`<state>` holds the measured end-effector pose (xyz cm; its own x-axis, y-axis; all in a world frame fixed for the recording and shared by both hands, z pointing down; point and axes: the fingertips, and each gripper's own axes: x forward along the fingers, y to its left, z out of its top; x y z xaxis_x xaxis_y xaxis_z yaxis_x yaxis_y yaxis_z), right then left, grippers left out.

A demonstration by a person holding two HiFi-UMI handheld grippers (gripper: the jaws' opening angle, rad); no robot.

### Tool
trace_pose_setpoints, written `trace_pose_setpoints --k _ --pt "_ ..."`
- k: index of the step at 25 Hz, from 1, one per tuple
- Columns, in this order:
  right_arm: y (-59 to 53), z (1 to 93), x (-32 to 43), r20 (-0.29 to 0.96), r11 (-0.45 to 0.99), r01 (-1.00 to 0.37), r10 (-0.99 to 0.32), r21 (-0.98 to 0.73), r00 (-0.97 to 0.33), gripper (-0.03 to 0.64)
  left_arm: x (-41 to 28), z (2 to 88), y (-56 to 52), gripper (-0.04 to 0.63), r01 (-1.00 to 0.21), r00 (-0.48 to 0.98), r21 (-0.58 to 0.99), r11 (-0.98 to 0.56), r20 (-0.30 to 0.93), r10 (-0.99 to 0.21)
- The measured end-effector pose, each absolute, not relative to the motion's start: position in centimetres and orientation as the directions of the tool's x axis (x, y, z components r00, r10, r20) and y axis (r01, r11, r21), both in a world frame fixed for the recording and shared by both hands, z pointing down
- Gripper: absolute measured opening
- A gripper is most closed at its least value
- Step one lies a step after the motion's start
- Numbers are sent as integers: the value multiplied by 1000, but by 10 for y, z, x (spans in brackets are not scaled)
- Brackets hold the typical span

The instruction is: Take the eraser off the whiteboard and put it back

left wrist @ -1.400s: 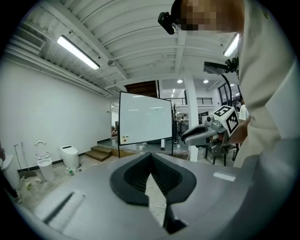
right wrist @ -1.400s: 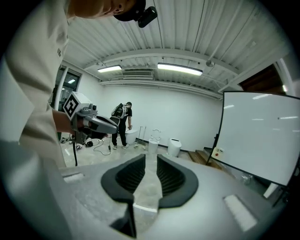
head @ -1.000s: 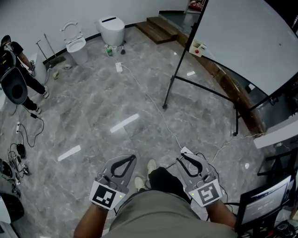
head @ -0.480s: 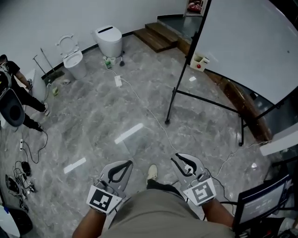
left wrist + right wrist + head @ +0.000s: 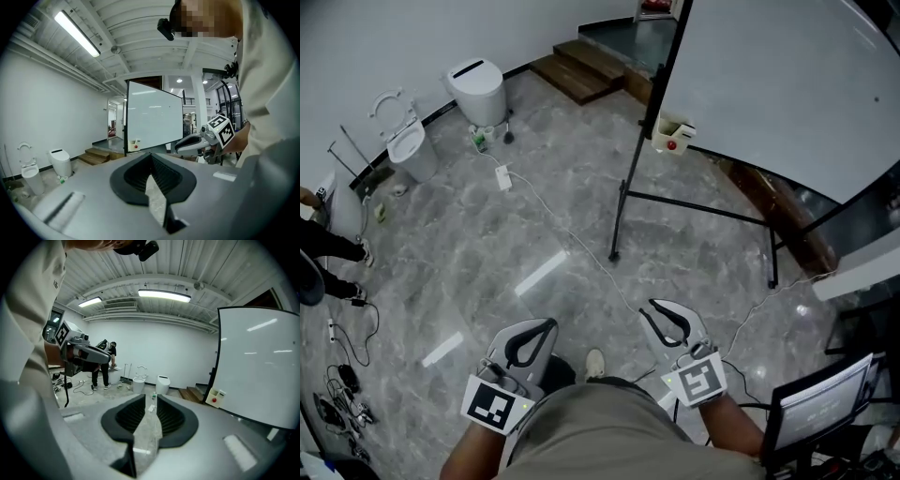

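Note:
The eraser (image 5: 672,134), cream with a red spot, sits at the lower left corner of the whiteboard (image 5: 787,84) on its black stand. It also shows small in the left gripper view as the eraser (image 5: 135,144) and in the right gripper view as the eraser (image 5: 214,397). My left gripper (image 5: 546,323) is held low by my body, far from the board, its jaws meeting at the tips with nothing in them (image 5: 151,157). My right gripper (image 5: 649,307) hangs beside it, a narrow gap between its jaws and nothing in it (image 5: 151,399).
Black stand legs (image 5: 619,211) spread over the grey marble floor. A white cable (image 5: 572,234) trails across it. Two toilets (image 5: 478,89) stand by the far wall near wooden steps (image 5: 577,70). A person (image 5: 323,248) stands at the left. A monitor (image 5: 820,408) is at lower right.
I have walked forward with both grippers. The whiteboard's corner and the eraser now sit nearer and lower in the head view. Neither gripper's jaws have changed.

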<state>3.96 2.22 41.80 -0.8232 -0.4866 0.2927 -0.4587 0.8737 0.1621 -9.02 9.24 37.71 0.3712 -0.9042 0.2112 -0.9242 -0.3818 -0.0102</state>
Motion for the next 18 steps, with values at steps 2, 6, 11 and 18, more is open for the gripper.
trace_pose_setpoints --k 2,6,11,18 --pt "0 424 37 307 861 -482 -508 159 -805 69 -97 380 70 6 -916 393 -1 -402 216 -894" --pt "-43 440 27 344 828 -537 -557 159 -756 69 -115 391 25 6 -893 441 15 -450 225 -869" --pt "-110 451 6 377 770 -607 -630 196 -678 80 -151 384 -46 6 -848 522 18 -529 198 -830" --pt "-207 451 -19 370 616 -759 -769 211 -522 122 -203 367 -117 6 -754 645 -11 -657 178 -743"
